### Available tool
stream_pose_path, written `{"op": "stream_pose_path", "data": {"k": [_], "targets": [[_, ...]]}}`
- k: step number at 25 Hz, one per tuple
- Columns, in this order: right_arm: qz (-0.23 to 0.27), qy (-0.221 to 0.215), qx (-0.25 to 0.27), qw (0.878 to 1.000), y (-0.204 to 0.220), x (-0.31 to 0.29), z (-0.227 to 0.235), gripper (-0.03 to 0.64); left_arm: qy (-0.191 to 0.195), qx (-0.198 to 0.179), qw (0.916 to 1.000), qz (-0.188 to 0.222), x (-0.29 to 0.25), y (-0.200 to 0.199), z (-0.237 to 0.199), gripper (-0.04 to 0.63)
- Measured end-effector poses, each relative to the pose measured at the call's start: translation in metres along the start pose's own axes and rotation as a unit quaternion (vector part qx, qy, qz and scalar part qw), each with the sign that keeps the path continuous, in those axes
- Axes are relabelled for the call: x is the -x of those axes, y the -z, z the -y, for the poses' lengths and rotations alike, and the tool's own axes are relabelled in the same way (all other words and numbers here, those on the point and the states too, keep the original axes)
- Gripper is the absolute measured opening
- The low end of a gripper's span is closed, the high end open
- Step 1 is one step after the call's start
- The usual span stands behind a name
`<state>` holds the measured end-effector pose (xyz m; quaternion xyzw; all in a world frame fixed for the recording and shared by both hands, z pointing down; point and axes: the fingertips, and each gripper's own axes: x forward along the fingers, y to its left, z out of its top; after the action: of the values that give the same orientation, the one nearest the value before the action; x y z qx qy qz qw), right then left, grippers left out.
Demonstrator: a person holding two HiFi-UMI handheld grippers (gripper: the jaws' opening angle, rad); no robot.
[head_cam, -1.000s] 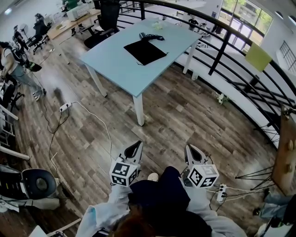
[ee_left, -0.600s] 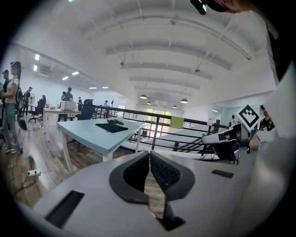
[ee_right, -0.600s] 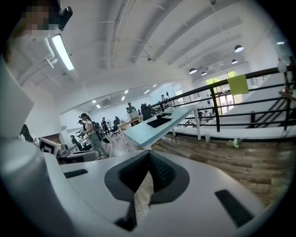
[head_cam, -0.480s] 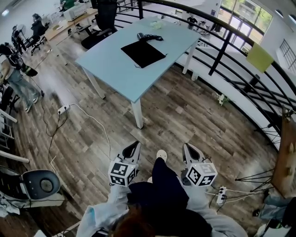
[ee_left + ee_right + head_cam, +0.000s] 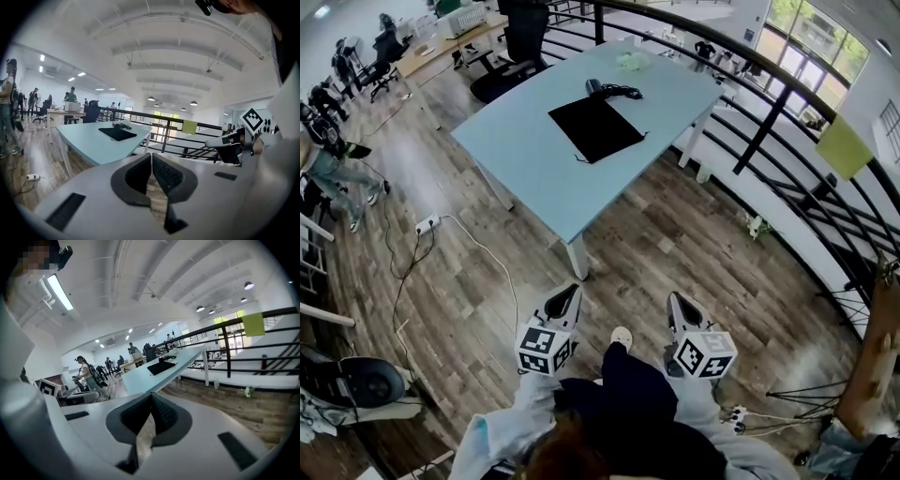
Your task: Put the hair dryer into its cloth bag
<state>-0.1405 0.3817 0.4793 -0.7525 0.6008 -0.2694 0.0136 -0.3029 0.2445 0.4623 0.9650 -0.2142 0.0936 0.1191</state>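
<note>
Sq. markers (image 5: pixel 546 343): L gripper (image 5: pixel 573 292), R gripper (image 5: pixel 676 299)

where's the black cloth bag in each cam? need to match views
Head view: cloth bag upper centre, lying flat on the far half of the tabletop.
Left gripper view: cloth bag left of centre, a small dark patch on the tabletop.
Right gripper view: cloth bag near centre, on the tabletop.
Shared landmark: the pale blue table it lies on.
</note>
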Motion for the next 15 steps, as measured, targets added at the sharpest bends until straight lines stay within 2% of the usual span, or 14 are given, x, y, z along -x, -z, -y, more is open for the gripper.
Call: {"op": "stream_pose_path", "data": {"k": [9, 15], "targets": [[-0.006, -0.013, 0.009, 1.0, -0.043, -0.061, 0.038, 0.006, -0.019, 0.01, 0.9998, 0.003, -0.067, -0.02, -0.025, 0.023], [-0.016, -0.025, 0.01, 1.0, -0.054, -0.089, 0.059, 0.006, -0.023, 0.009, 0.9997, 0.005, -0.102, -0.025, -0.029, 0.023]]}}
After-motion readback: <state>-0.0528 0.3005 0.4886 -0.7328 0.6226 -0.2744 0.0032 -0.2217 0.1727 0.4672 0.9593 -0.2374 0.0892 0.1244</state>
